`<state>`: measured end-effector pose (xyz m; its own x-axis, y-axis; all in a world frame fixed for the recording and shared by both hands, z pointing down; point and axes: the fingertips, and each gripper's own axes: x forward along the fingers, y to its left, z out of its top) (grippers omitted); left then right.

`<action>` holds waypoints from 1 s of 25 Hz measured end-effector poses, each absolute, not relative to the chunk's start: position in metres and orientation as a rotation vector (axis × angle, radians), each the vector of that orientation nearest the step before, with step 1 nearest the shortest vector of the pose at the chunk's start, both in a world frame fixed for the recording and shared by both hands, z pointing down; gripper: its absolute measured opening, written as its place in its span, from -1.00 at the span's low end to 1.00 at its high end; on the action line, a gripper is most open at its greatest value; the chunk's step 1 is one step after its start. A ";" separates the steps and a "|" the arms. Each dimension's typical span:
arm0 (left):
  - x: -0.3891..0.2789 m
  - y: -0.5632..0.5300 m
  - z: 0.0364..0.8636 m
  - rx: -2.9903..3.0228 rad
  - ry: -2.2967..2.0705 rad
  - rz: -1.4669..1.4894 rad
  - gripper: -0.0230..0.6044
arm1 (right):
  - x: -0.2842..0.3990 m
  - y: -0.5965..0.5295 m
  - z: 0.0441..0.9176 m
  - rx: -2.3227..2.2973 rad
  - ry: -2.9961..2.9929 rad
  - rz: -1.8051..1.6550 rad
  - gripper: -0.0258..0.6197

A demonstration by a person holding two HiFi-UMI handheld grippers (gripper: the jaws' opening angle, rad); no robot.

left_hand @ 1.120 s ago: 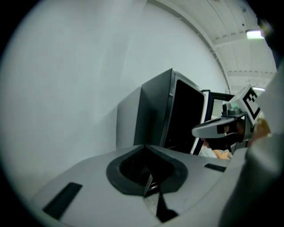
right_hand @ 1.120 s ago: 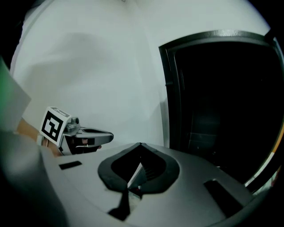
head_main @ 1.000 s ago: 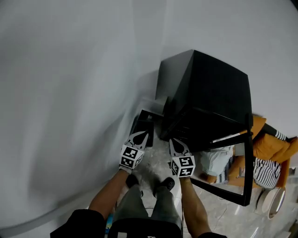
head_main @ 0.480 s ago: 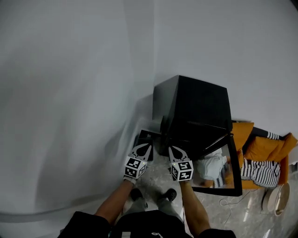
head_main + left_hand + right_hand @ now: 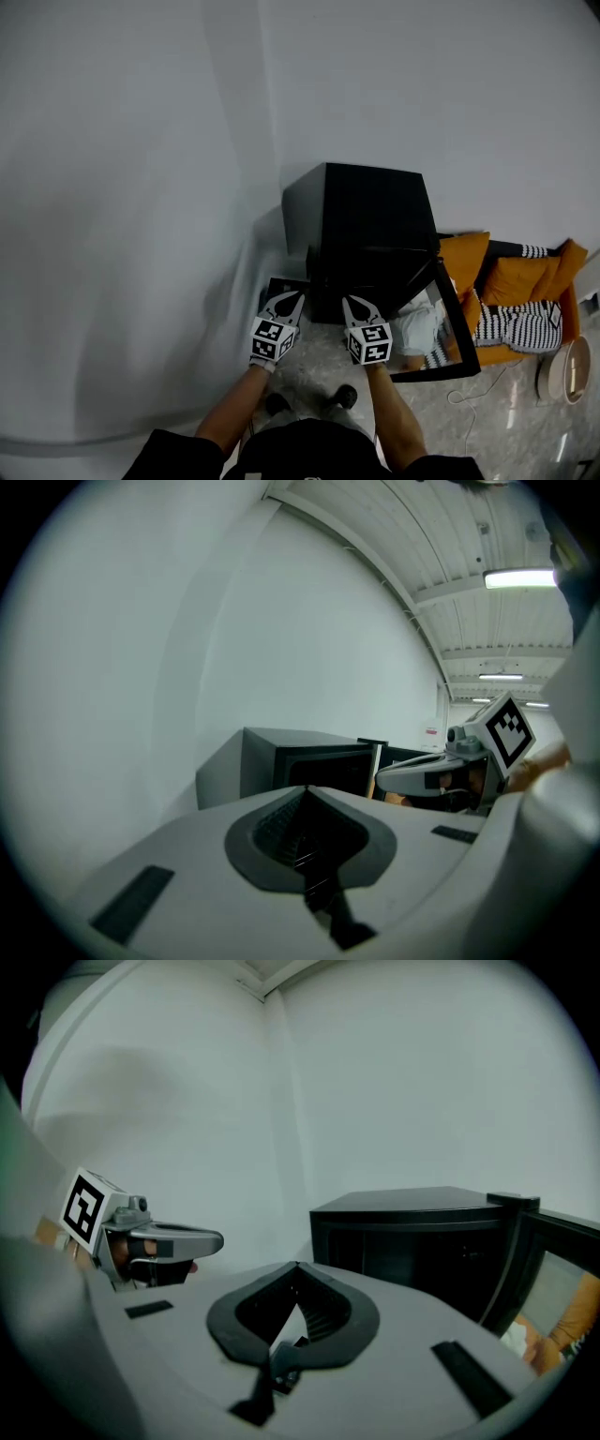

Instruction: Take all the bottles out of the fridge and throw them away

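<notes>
The small black box-shaped fridge (image 5: 367, 214) stands on the pale floor against the far white wall, and its glass-fronted door (image 5: 427, 330) hangs open to the right, so the opening step looks done. No bottles can be seen anywhere: the fridge's inside is too dark in all views to tell whether any are left, so whether the emptying has hardly begun or is nearly over cannot be judged. The left gripper (image 5: 287, 302) and the right gripper (image 5: 355, 307) hover side by side just in front of the fridge, near the person's feet. Each gripper's own view shows its jaws pressed fully together with nothing between them, so neither carries anything. On the floor just left of the fridge, partly behind the left gripper, sits a black rectangular open-topped container (image 5: 277, 284), which may be the bin for the throw-away; what it holds, if anything, cannot be made out. Far right lie orange cushions (image 5: 520, 279) with striped cloth (image 5: 517, 330), apart from the task. If bottles remain inside, the next move would be to open a gripper and reach into the dark cavity.
</notes>
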<state>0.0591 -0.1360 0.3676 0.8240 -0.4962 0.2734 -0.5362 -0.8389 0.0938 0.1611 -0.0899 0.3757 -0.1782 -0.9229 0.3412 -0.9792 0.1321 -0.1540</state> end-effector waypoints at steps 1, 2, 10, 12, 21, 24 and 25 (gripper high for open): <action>0.069 -0.135 0.364 2.854 -0.786 0.352 -0.91 | 0.171 -0.085 0.374 1.927 -2.218 0.515 -0.90; 0.079 -0.133 0.361 2.867 -0.761 0.349 -0.91 | 0.181 -0.080 0.372 1.955 -2.200 0.515 -0.90; 0.156 -0.112 0.352 2.941 -0.550 0.352 -0.91 | 0.260 -0.033 0.369 2.154 -2.037 0.538 -0.90; 0.170 -0.106 0.351 2.954 -0.507 0.350 -0.91 | 0.274 -0.022 0.370 2.193 -2.002 0.546 -0.90; 0.204 -0.093 0.355 2.985 -0.396 0.361 -0.91 | 0.306 -0.001 0.376 2.277 -1.924 0.574 -0.90; 0.206 -0.092 0.356 2.986 -0.388 0.360 -0.91 | 0.307 0.002 0.379 2.279 -1.917 0.582 -0.90; 0.206 -0.091 0.356 2.986 -0.387 0.360 -0.91 | 0.307 0.003 0.379 2.279 -1.916 0.584 -0.90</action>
